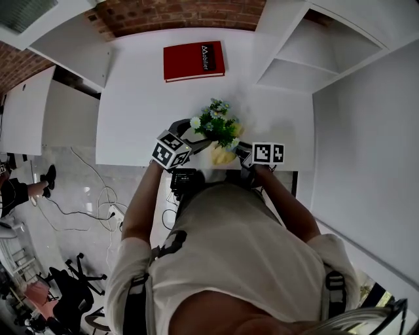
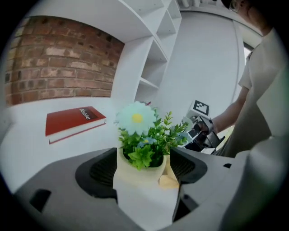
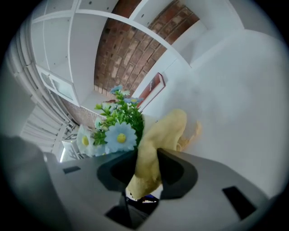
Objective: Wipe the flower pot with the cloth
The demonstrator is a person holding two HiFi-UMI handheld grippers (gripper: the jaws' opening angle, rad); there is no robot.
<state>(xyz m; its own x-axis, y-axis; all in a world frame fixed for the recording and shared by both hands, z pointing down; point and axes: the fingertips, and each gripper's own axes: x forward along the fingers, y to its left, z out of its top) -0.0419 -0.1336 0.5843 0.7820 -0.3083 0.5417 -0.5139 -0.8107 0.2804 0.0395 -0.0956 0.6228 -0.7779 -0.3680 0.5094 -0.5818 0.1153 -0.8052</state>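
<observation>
Head view: we are standing over the near edge of the white bench [image 1: 144, 98], working a gripper in each hand around a small flower pot [image 2: 140, 180] that is carrying a bunch of green leaves and pale flowers [image 1: 216, 124].

The left gripper [image 1: 200, 141] is coming in from the left, and in the left gripper view its jaws are clamping the cream pot from both sides, with the pads pressing on its wall just under the rim. The pot is standing upright in that grip. No view is showing us its base, so we are not able to say whether it is resting on the bench or hanging just above it.

The right gripper [image 1: 239, 155] is reaching in from the right. In the right gripper view its jaws are closing on a bunched yellow cloth [image 3: 160, 135], whose free end is rising past the fingertips and leaning toward the flowers. In the left gripper view a fold of that cloth is lying against the pot's right side.

A red book [image 1: 194, 61] is lying flat well behind the pot, toward the brick wall [image 1: 183, 13], and white shelves [image 1: 314, 59] are standing to the right of the bench.
</observation>
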